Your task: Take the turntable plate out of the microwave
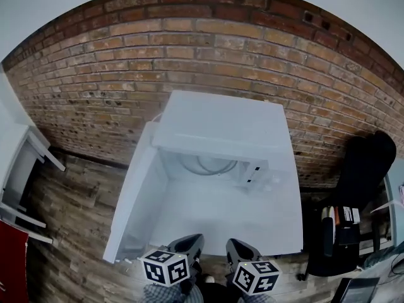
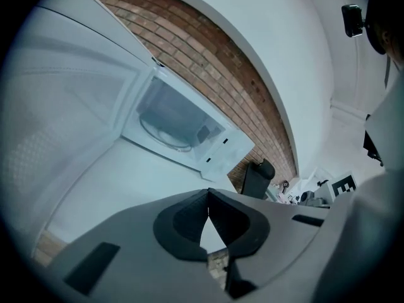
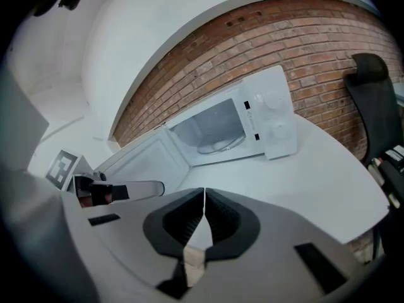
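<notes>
Both grippers sit at the near edge of the white table [image 1: 265, 229], and only their front ends and marker cubes show from the head camera, because the hands holding them are cut off by the bottom of the frame. The left gripper [image 2: 208, 196] is clenched on nothing, its dark pads meeting tip to tip, with only table surface showing in the small gap behind them. The right gripper [image 3: 204, 194], just beside it, is closed and empty in the same way. The white microwave [image 1: 222, 124] stands ahead of both and well apart from them, against the brick wall [image 1: 189, 49]. Its door [image 1: 134, 197] is swung open towards the left gripper's outer side. The turntable plate [image 1: 208, 165] lies inside the cavity, beyond the jaws of both grippers. From above, the oven's top hides most of it, leaving only a curved front edge. In the gripper views it is a pale ring on the cavity floor, too faint to show any detail. The control panel [image 3: 276, 124] with two knobs lies ahead of the right gripper. A black chair [image 1: 366, 163], partly cut off, stands off to that gripper's right.
</notes>
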### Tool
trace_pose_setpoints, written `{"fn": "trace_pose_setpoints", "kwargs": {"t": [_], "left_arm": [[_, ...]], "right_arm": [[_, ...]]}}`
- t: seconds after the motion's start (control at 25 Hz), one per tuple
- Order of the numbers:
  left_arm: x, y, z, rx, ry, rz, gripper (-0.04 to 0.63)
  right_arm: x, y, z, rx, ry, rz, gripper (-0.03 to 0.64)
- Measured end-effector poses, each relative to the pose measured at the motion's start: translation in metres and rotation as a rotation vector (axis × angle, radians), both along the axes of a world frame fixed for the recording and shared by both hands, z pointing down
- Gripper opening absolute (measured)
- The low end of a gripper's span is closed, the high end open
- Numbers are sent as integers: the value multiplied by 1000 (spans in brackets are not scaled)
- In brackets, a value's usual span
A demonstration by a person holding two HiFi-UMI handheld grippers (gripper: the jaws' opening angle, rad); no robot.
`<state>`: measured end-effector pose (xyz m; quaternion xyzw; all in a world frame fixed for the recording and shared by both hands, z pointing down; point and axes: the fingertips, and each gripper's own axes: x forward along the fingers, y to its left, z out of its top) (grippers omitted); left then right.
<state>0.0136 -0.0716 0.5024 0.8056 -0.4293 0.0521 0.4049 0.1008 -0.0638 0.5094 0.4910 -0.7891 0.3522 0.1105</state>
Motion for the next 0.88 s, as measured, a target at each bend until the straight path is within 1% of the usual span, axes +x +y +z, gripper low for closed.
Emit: {"fn": "trace_pose_setpoints", "kwargs": {"t": [0.12, 0.32, 0.48, 0.64, 0.88], "left_arm": [[-7, -30, -3, 7, 7, 12, 9], [-19, -65, -9, 14, 24, 36, 9], [-29, -87, -8, 13, 47, 46, 9], [-33, -98, -2, 0, 60, 62, 9], [-33, -120, 8, -33, 73, 54, 9]], "right_arm": [[-6, -28, 3, -7, -11, 19, 20], [-19, -71, 5, -21, -77, 66, 20], [-30, -107, 8, -13, -83, 95, 20], [-29, -140, 11, 3, -118, 189, 20], [-26, -190, 28, -42, -194, 266, 20]]}}
